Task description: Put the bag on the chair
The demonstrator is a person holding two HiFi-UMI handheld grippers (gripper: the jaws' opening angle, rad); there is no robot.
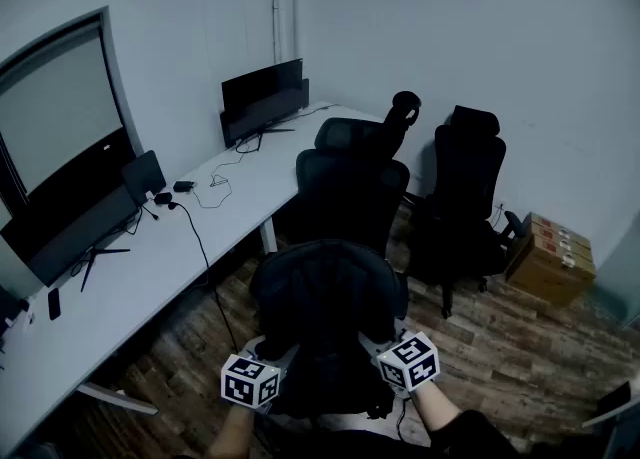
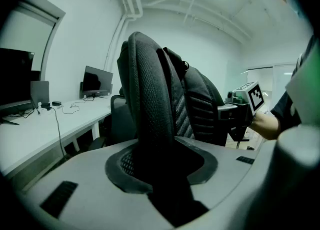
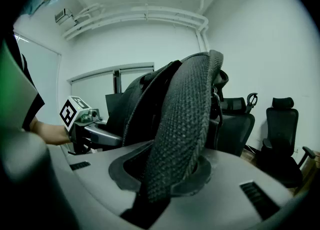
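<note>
Room: white surface (image 1: 150, 257) along the left wall, wood floor.
Left gripper (image 2: 160, 174): jaws clamped on mesh strap (image 2: 150, 98).
Bag (image 1: 325, 297): black backpack hung between both grippers, short of the chair (image 1: 350, 182).
Right gripper (image 3: 165, 174): jaws pinching padded strap (image 3: 190, 124).
Handling: likely soft and saggy; hold the straps high.

The left gripper (image 2: 161, 171) and the right gripper (image 3: 165, 174) look alike: two broad, smooth, light-grey jaws with rounded edges, a dark padded lining (image 2: 117, 174) round the gap between them, and a small dark rectangular slot (image 2: 59, 199) sunk into the top of each jaw. Each carries a white cube on a dark grey body, the left cube (image 1: 250, 380) and the right cube (image 1: 410, 361), with black square markers printed on every face that shows. The person wears a dark sleeve (image 2: 292, 108).
</note>
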